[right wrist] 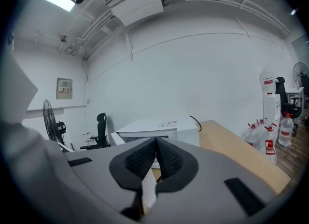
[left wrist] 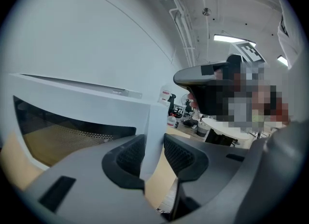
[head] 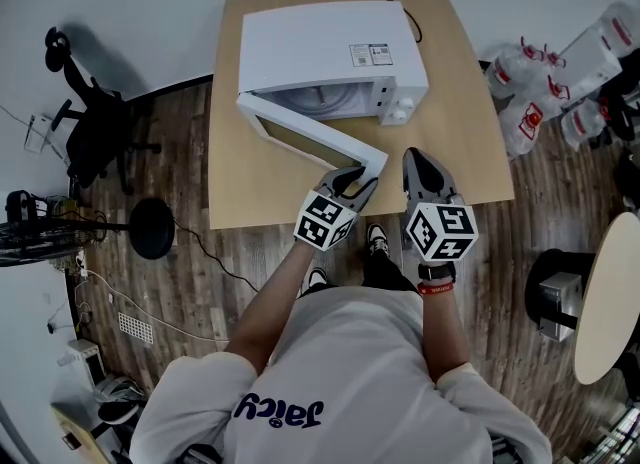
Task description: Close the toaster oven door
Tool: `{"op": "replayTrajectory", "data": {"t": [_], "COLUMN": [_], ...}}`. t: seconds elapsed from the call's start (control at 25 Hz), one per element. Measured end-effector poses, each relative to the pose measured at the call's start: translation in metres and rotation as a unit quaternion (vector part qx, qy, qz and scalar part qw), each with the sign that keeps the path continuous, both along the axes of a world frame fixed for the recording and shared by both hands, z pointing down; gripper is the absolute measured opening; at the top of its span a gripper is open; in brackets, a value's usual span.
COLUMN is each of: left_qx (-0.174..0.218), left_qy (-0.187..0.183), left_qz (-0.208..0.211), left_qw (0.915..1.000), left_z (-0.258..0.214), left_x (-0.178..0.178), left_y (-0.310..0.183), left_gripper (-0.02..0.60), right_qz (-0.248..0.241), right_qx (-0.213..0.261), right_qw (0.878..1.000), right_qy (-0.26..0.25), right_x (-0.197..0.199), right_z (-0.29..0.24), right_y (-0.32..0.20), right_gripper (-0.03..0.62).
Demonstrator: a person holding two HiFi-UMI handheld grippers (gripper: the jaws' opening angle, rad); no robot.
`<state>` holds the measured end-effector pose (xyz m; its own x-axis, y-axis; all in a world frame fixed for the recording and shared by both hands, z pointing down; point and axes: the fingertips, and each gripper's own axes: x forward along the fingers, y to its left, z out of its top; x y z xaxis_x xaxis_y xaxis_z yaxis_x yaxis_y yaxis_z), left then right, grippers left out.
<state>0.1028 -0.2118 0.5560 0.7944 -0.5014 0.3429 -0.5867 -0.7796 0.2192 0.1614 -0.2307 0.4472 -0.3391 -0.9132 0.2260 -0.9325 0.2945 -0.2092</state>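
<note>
A white toaster oven [head: 320, 47] stands at the back of a wooden table [head: 460, 122]. Its glass door [head: 300, 132] hangs open, swung out toward me. My left gripper [head: 355, 184] is at the door's free front corner and is shut on that edge. In the left gripper view the white door rim [left wrist: 149, 131] runs between the two dark pads [left wrist: 130, 156]. My right gripper [head: 420, 167] hovers just right of that corner, shut with nothing in it. In the right gripper view the oven [right wrist: 154, 127] lies ahead beyond the shut gripper [right wrist: 155, 158].
A black cable [head: 412, 22] runs off behind the oven. Several water bottles [head: 540, 82] stand on the floor to the right, with a round table [head: 610, 292] nearer me. A black office chair [head: 90, 122] and a round stand base [head: 152, 227] are on the left.
</note>
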Motion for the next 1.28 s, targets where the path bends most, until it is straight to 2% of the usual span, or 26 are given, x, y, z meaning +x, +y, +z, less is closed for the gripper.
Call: {"op": "replayTrajectory", "data": {"t": [1.28], "left_qx": [-0.004], "left_qy": [-0.003], "left_qz": [-0.039], "left_qw": [0.9992], "left_z": [-0.001], "left_x": [0.026], "left_y": [-0.049], "left_gripper": [0.118], "right_qz": [-0.031], "right_qx": [-0.008], "right_qw": [0.999], "right_qy": [0.001], "right_x": [0.015], "right_z": [0.005], "right_y": [-0.033], "right_gripper": [0.015]}}
